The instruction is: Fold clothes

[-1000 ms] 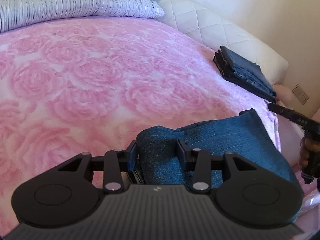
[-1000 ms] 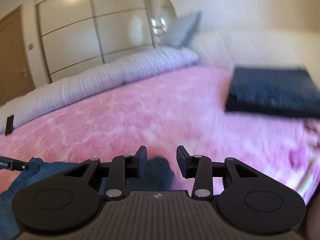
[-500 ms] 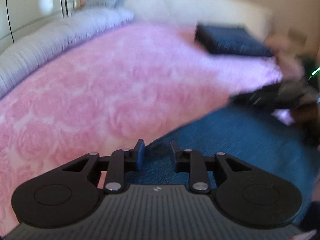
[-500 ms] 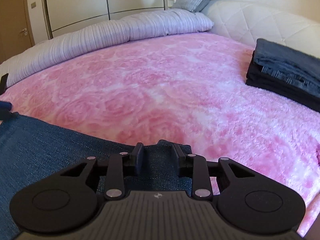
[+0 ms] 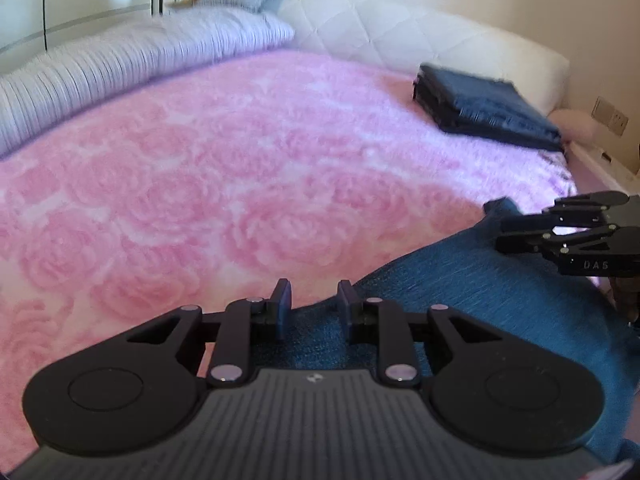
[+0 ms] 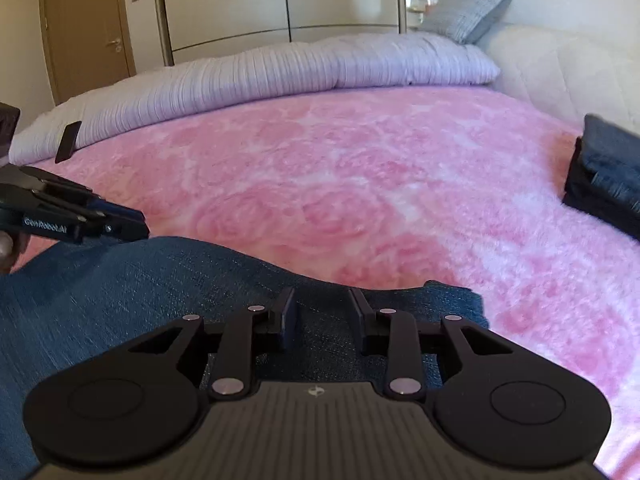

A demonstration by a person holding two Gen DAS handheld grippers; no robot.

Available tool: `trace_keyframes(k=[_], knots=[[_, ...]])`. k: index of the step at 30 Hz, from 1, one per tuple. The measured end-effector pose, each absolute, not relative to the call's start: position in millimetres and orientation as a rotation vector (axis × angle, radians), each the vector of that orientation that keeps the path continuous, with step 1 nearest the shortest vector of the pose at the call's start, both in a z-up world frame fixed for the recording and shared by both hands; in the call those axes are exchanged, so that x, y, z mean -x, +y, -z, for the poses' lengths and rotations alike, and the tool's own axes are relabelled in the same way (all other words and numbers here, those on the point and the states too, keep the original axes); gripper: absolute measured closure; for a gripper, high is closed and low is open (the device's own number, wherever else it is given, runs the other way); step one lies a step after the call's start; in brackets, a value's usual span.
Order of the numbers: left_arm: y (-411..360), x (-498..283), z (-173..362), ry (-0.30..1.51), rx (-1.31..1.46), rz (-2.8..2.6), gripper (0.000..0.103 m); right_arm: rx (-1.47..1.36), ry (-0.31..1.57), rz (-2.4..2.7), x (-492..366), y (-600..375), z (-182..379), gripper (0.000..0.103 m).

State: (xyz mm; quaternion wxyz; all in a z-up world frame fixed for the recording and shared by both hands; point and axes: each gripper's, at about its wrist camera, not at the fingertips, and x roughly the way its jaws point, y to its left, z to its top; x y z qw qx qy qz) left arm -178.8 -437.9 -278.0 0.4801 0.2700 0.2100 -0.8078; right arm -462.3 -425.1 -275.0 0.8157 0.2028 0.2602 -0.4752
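Note:
A pair of blue jeans (image 5: 460, 300) lies at the near edge of a pink rose-patterned blanket (image 5: 200, 180). My left gripper (image 5: 314, 300) is shut on the left end of the jeans' far edge, with denim between its narrow-set fingers. In the right wrist view the jeans (image 6: 140, 280) stretch off to the left, where the left gripper (image 6: 140, 230) pinches that edge. My right gripper (image 6: 322, 304) holds the right end, its jaws easing open slightly with denim still between them. In the left wrist view the right gripper (image 5: 498, 236) clamps a raised corner.
A stack of folded dark jeans (image 5: 488, 108) sits at the far right of the bed by the white quilted headboard (image 5: 400, 28). A lilac ribbed duvet (image 6: 280, 68) runs along the far side, with a small black object (image 6: 68, 142) on it. Wardrobe doors (image 6: 280, 0) stand behind.
Both grippers narrowed onto the jeans' edge. The bunched denim is now stretched out flat between them, and both views have swung round.

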Motion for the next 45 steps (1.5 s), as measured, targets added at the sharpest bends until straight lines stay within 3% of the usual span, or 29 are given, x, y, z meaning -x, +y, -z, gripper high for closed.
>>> trace_keyframes(k=[7,11,16,21,25,32,45], knots=[[-369,159,267,0.541,-0.613,2.006,0.081,-0.536,0.387,1.035,491,-360,248,0.066],[-361,157,299,0.556,-0.686,1.988,0.083,-0.54,0.474,1.011,486,-318,270,0.064],[-344,154,279,0.544,-0.644,1.941,0.084,-0.583,0.475,1.061,483,-299,255,0.061],[-319,156,288,0.498,-0.721,1.924,0.083,-0.571,0.652,1.103,467,-284,252,0.051],[-313,156,287,0.5,-0.701,1.902,0.083,-0.524,0.712,1.126,455,-275,260,0.05],[-278,181,279,0.181,-0.841,1.875,0.081,-0.434,0.767,1.154,445,-258,263,0.049],[-276,195,280,0.106,-0.926,1.856,0.081,-0.374,0.774,1.142,444,-256,269,0.047]])
